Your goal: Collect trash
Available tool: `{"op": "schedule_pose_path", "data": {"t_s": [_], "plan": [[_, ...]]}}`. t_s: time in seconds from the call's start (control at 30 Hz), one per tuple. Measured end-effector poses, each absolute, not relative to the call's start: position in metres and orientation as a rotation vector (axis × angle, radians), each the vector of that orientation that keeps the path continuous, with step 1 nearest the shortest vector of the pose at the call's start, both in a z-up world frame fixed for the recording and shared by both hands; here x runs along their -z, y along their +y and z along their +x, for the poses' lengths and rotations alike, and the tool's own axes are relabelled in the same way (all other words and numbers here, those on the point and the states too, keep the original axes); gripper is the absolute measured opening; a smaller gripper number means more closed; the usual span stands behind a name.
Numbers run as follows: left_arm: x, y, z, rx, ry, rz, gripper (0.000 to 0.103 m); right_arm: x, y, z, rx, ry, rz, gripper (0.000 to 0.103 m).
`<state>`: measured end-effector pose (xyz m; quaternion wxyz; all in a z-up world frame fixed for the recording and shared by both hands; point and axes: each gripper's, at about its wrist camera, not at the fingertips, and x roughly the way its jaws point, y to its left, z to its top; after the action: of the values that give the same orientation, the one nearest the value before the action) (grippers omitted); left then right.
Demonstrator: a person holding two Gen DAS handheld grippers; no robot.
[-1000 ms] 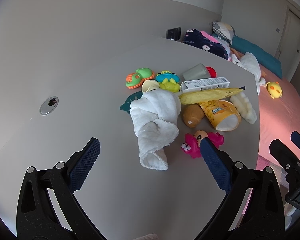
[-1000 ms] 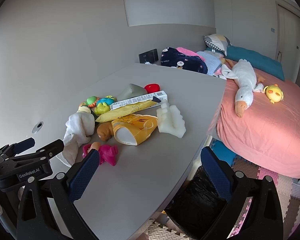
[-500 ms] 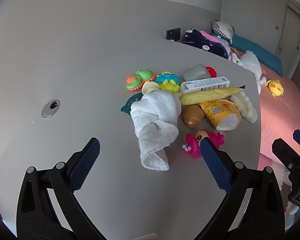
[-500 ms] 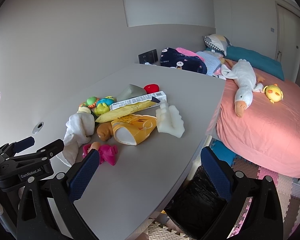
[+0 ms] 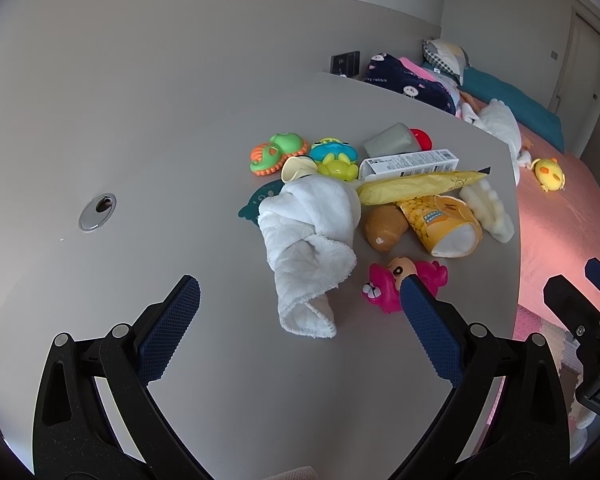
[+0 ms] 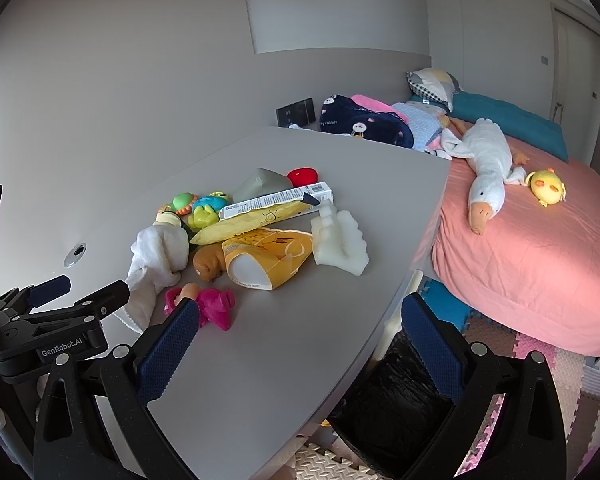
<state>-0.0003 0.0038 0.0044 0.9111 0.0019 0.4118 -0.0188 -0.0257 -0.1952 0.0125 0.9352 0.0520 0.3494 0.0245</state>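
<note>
A pile sits on the grey table [image 5: 180,160]: a yellow snack bag [image 5: 444,220], a long yellow wrapper [image 5: 416,188], a white box [image 5: 408,162], white foam [image 5: 486,212], a white towel [image 5: 308,232] and toys. The same bag [image 6: 272,256], box [image 6: 276,200] and foam [image 6: 340,240] show in the right wrist view. My left gripper [image 5: 300,304] is open and empty, just short of the towel. My right gripper [image 6: 300,320] is open and empty over the table's near edge. A black-lined bin [image 6: 396,396] stands below that edge.
Toys lie in the pile: a pink one [image 5: 396,284], a brown one [image 5: 384,226], green and blue ones [image 5: 336,156]. A cable grommet [image 5: 97,212] is in the tabletop at left. A pink bed [image 6: 540,240] with a plush goose [image 6: 486,176] stands right of the table.
Both views have shifted only slightly; the pile sits a touch lower in the left wrist view. Both grippers stay open and nothing on the table has moved.
</note>
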Motion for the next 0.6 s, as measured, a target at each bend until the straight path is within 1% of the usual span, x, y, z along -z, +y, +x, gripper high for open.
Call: {"op": "schedule_pose_path", "data": {"t_s": [0.23,0.6], "plan": [[0.0,0.003,0.001,0.052,0.856,0.024,0.097,-0.011,-0.194,-0.025,-0.05,0.715,0.103,0.1],[0.004,0.017,0.005,0.055,0.855,-0.049,0.097,0.001,-0.195,-0.017,-0.05,0.747,0.097,0.1]]}}
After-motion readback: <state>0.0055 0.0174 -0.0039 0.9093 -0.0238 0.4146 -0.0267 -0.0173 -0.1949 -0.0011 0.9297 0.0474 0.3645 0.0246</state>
